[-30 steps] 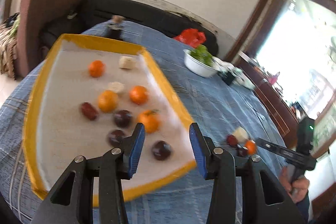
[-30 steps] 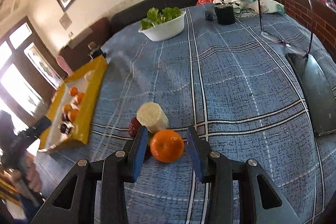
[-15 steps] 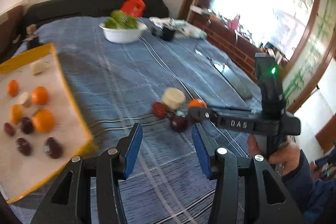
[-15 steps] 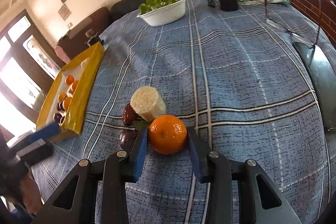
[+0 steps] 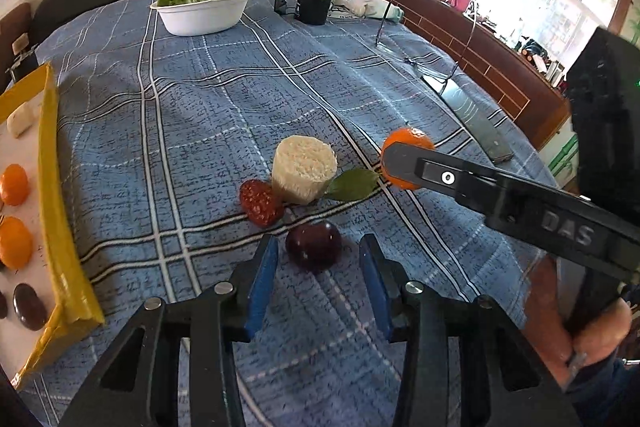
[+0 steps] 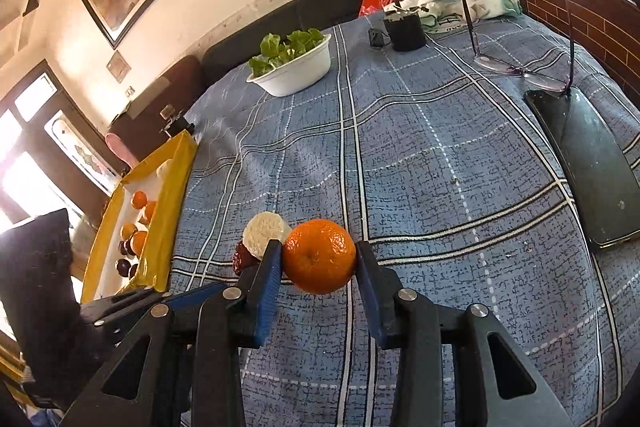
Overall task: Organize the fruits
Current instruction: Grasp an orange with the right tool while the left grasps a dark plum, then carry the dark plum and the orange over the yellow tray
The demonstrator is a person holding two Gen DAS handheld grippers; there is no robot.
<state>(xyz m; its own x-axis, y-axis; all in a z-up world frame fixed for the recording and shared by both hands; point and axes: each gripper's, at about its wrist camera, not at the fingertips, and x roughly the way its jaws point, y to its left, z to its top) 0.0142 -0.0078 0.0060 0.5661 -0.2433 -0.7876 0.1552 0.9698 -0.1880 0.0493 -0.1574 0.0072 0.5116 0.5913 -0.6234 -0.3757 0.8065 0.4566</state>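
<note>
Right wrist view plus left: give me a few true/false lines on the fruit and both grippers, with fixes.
1. The right gripper is shut on the orange. True.
2. The left gripper already grips the plum. False: its pads do not touch the plum, which lies on the cloth just ahead of the open jaws; they have just been closing.
3. The date touches the white chunk. True.
4. The tray is empty. False: it holds oranges and dark fruits.
5. The bowl holds oranges. False: it holds green leaves.
</note>
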